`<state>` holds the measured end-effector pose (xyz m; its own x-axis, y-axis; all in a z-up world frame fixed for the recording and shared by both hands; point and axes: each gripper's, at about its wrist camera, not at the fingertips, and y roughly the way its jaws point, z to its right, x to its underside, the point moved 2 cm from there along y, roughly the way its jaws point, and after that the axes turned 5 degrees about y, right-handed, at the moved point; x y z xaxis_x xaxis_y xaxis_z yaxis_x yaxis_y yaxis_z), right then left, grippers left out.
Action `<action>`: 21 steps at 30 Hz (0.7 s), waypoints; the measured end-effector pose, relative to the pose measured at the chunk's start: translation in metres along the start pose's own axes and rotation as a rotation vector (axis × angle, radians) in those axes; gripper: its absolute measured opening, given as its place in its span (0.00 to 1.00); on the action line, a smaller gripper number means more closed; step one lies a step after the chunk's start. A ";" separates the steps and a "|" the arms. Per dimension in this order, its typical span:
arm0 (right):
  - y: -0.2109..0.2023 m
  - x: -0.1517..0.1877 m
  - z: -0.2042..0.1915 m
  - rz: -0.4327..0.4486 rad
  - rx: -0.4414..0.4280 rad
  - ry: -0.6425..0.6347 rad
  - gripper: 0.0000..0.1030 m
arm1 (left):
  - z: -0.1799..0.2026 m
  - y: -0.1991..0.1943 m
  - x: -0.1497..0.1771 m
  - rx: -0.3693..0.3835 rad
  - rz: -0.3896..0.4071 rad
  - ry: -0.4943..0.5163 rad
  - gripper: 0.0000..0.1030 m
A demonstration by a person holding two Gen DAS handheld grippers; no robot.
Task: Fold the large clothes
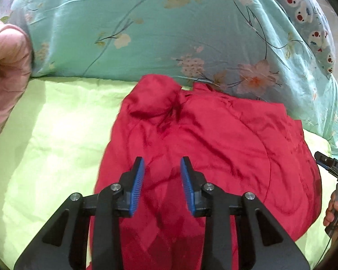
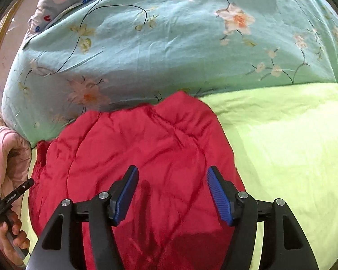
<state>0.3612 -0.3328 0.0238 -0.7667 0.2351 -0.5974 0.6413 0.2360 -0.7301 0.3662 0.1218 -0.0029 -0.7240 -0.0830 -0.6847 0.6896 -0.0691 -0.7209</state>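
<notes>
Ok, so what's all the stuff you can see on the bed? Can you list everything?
red jacket: one, bright red, puffy, lying bunched on the green sheet, under both claws
green sheet: one, light yellow-green, covering the bed
flowery quilt: one, pale turquoise with pink and white flowers, heaped behind the jacket
cartoon pillow: one, blue-grey with white animal faces, behind the quilt
pink garment: one, soft pink, at the bed's edge beside the quilt
left claw: one, black with blue pads, open, nothing between them
right claw: one, black with blue pads, open wider, nothing between them
hand: holding the left claw's handle
</notes>
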 end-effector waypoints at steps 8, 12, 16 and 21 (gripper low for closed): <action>-0.014 0.021 0.019 -0.022 -0.011 0.015 0.83 | -0.029 -0.020 0.020 0.060 0.022 -0.057 0.62; -0.014 0.025 0.040 -0.026 -0.025 0.065 0.88 | -0.039 -0.023 0.028 0.092 0.023 -0.073 0.80; -0.011 0.032 0.065 -0.061 -0.035 0.127 0.89 | -0.046 -0.019 0.037 0.107 0.003 -0.085 0.80; -0.008 0.037 0.081 -0.079 -0.075 0.190 0.89 | -0.056 -0.006 0.050 0.170 -0.048 -0.133 0.80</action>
<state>0.3249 -0.4021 -0.0197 -0.7997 0.3848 -0.4608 0.5853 0.3290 -0.7411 0.3254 0.1734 -0.0385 -0.7558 -0.2053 -0.6217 0.6547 -0.2420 -0.7161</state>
